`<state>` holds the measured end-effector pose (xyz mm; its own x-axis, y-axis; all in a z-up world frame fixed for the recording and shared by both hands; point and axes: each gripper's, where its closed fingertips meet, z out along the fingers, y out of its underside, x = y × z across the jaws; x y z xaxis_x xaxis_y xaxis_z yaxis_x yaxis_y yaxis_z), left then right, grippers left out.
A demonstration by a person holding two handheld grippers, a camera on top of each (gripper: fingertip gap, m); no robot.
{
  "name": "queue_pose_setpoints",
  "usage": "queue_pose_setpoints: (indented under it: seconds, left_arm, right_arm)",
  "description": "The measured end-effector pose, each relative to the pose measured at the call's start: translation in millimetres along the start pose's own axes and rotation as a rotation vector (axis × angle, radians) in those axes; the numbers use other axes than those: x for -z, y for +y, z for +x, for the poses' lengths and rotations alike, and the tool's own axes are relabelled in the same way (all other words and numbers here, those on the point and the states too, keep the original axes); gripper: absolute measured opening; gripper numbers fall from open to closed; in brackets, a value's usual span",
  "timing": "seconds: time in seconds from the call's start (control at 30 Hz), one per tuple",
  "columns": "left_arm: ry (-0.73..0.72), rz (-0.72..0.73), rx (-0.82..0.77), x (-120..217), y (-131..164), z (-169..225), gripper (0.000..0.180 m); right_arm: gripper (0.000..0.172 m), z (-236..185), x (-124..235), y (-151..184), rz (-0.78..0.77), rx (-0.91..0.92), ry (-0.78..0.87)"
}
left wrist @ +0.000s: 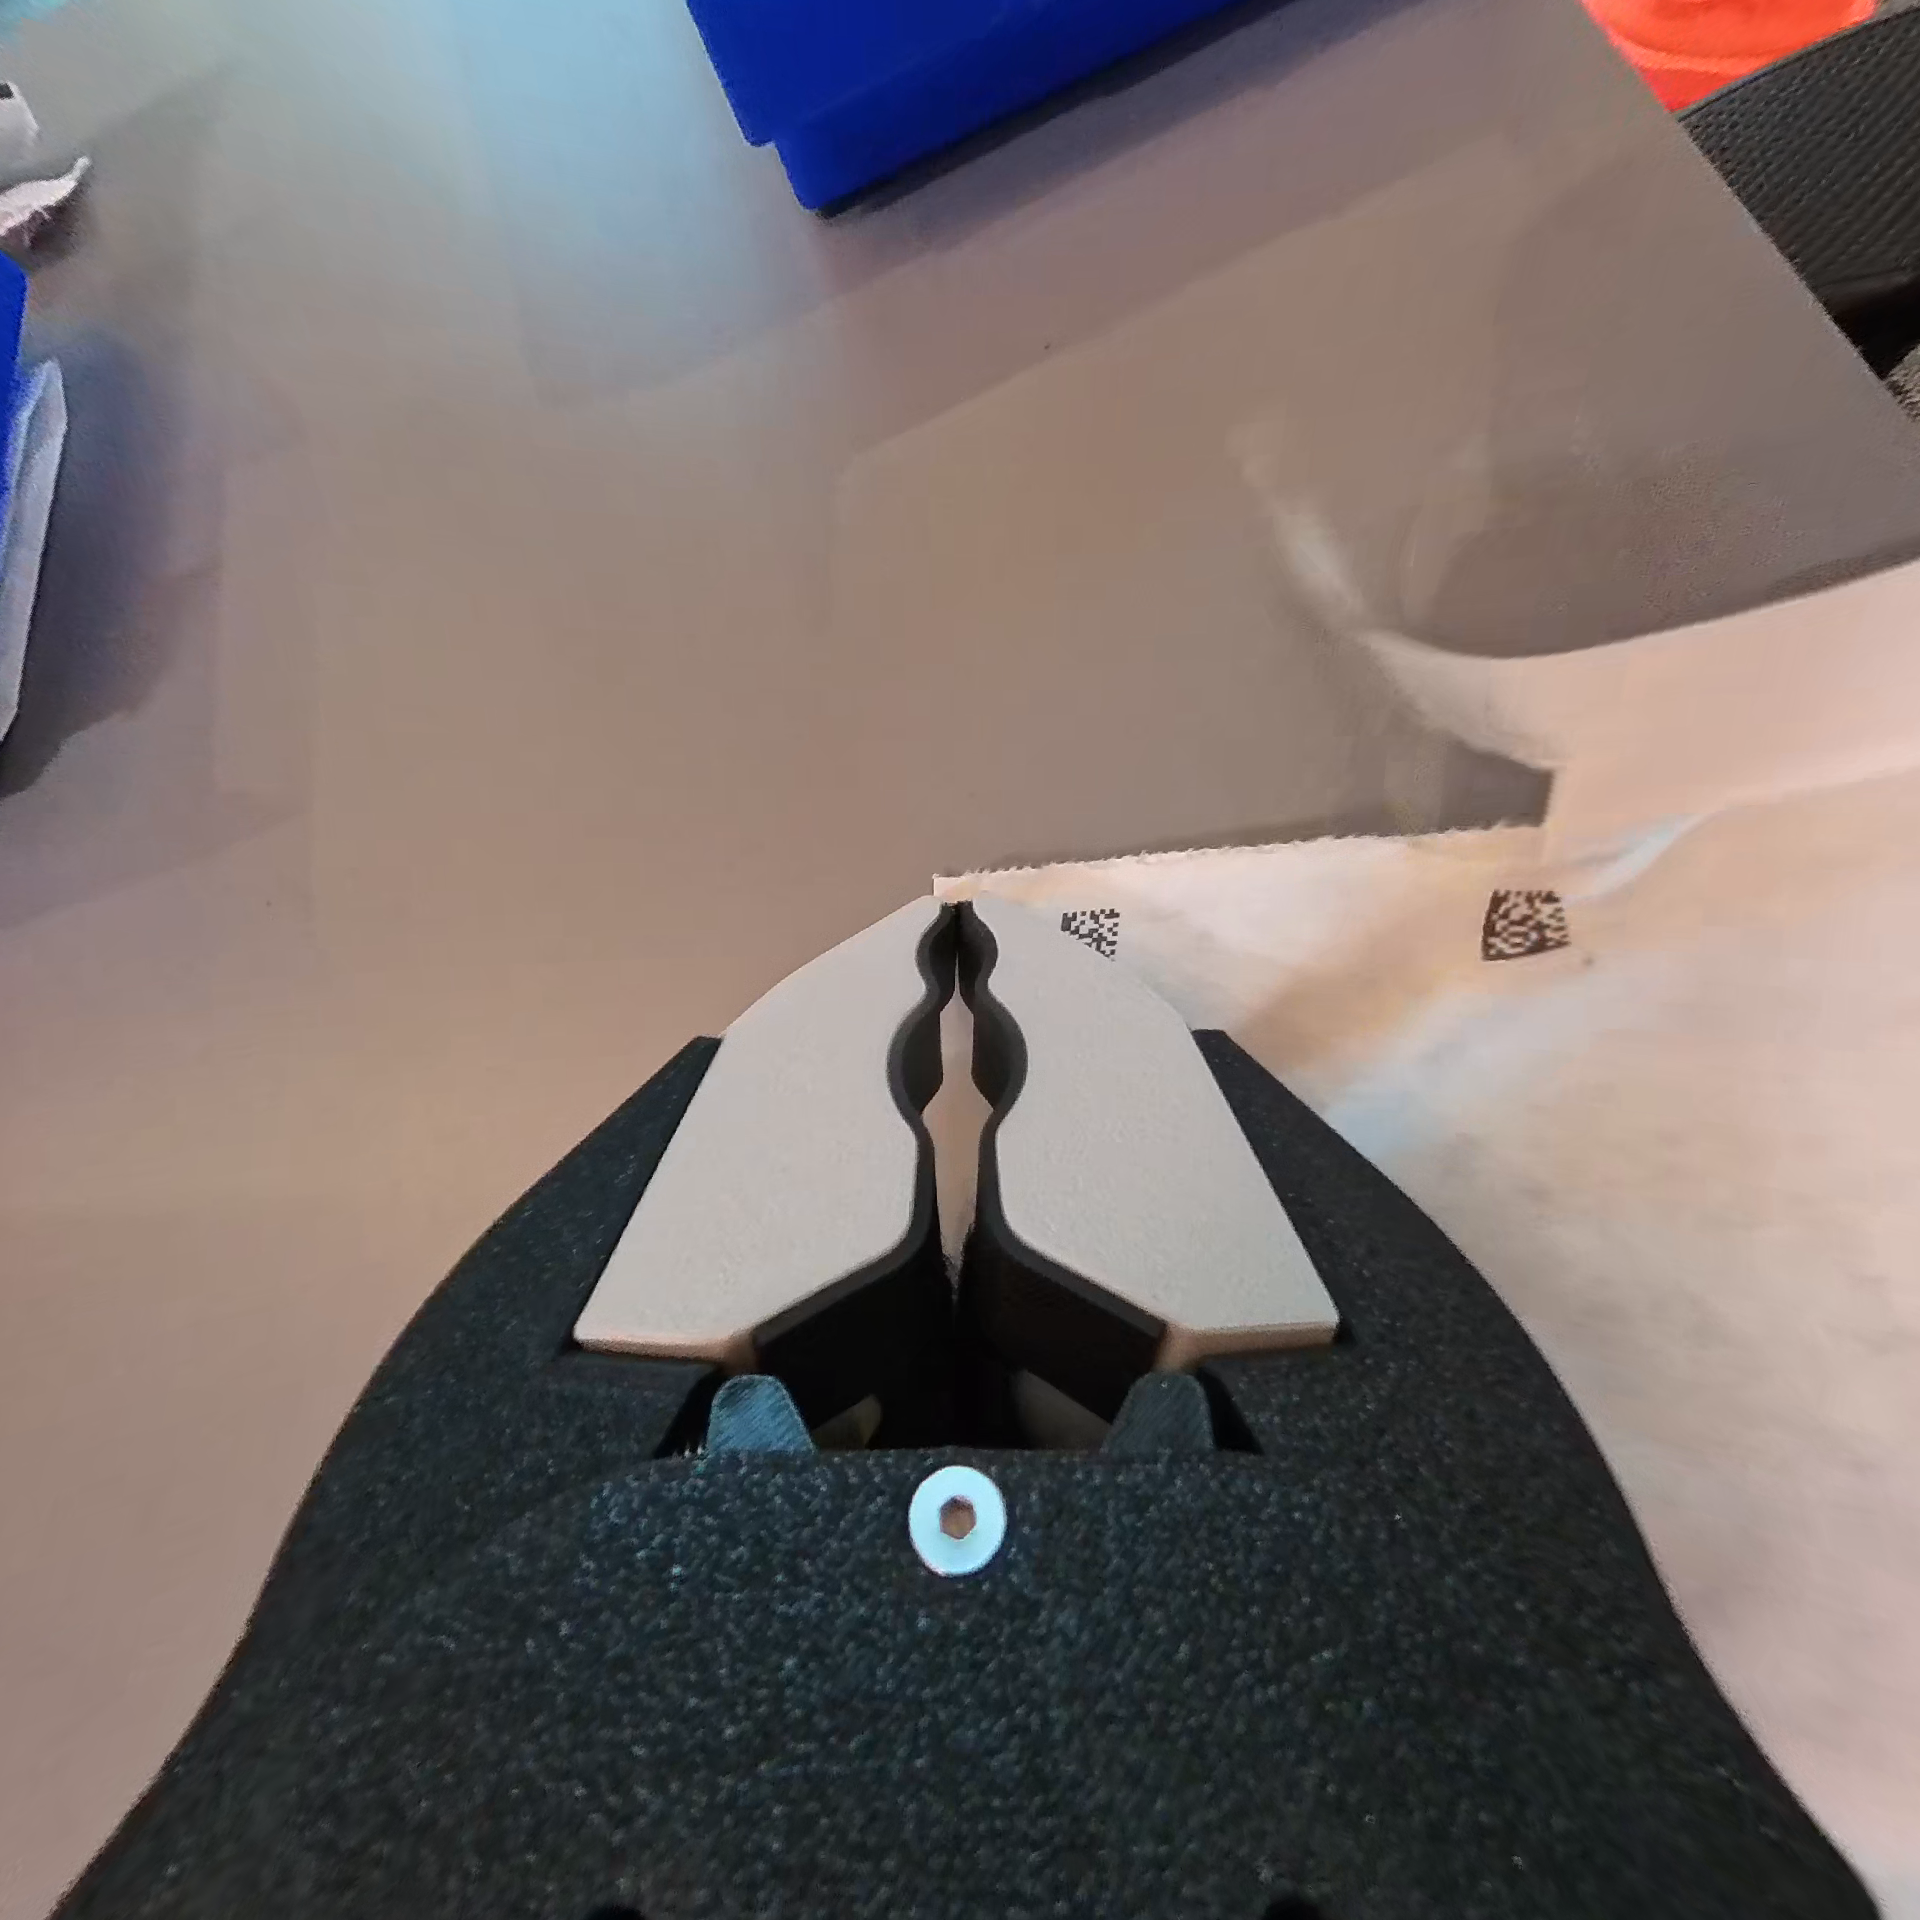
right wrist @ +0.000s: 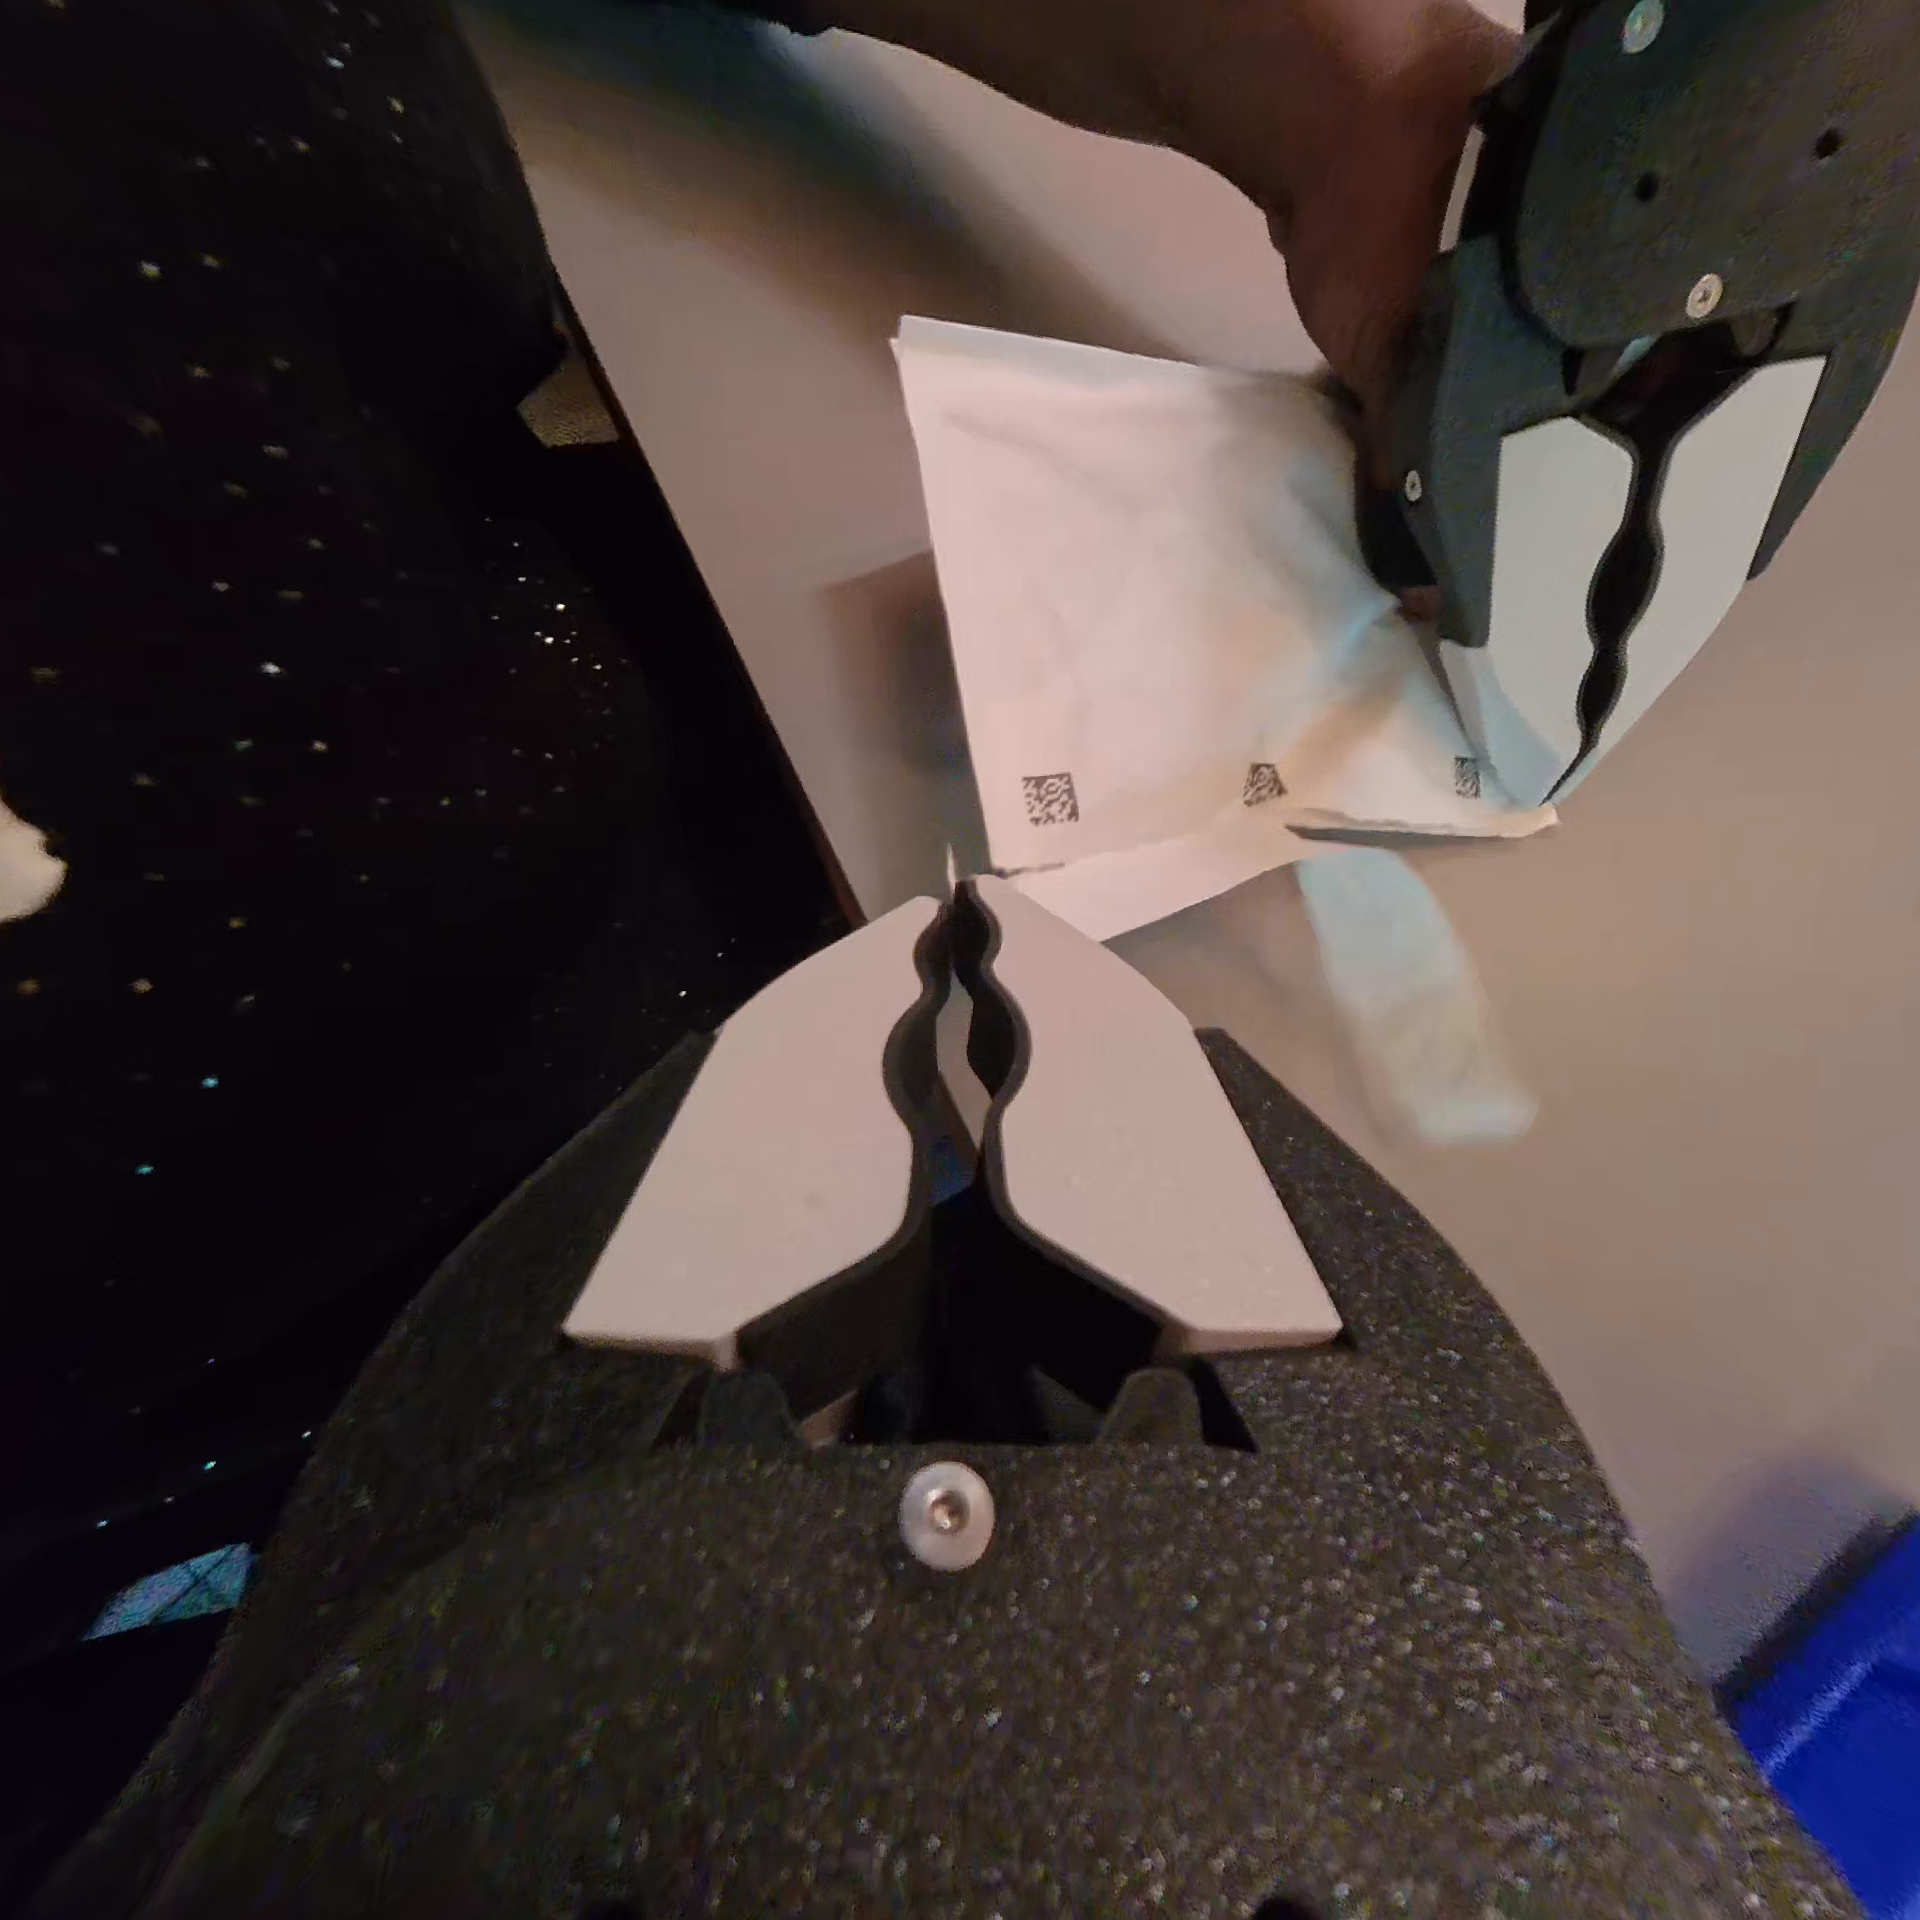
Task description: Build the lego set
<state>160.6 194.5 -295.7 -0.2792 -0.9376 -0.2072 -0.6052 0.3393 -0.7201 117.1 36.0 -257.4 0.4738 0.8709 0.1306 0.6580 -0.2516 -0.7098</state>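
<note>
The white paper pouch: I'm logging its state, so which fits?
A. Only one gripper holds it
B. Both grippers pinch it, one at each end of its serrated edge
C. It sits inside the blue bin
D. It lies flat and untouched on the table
B: the left gripper and right gripper are each closed on the white paper pouch, held above the table.

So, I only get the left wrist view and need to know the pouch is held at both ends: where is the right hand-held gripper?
Observer: The right hand-held gripper is shut on a narrow strip along the white pouch edge.
Operator: Strip torn off?
Observer: Partly. A split shows beside its fingertips, and farther along it joins the pouch.
Operator: Near the table edge?
Observer: Its tips appear beside the table edge, with dark speckled floor beyond.
</note>
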Motion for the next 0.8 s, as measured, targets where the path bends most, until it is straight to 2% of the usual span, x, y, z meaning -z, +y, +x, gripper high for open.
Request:
queue_pose_setpoints:
  seconds: [0.3,0.47,0.53,0.6,0.67,0.8]
  left_arm:
    - [-0.057,0.001,-0.059,0.6,0.2,-1.4,0.000]
    - [-0.131,0.022,-0.157,2.6,-1.8,-2.8,0.000]
    - [-0.153,0.032,-0.180,3.4,-2.7,-3.5,0.000]
    - [-0.167,0.042,-0.192,4.1,-3.6,-4.2,0.000]
    - [-0.170,0.043,-0.190,4.2,-3.7,-4.6,0.000]
    - [-0.173,0.038,-0.188,4.1,-3.3,-5.3,0.000]
  right_arm:
    - [0.000,-18.0,22.1,8.0,-0.002,-0.032,-0.076]
    - [0.000,-33.0,44.0,14.7,0.026,-0.106,-0.191]
    - [0.000,-49.9,62.4,19.5,0.030,-0.150,-0.320]
    - [0.001,-57.3,81.8,24.8,0.022,-0.179,-0.364]
    - [0.001,-53.3,102.8,30.4,-0.008,-0.182,-0.328]
    - [0.000,-25.6,145.0,9.9,0.079,-0.150,-0.184]
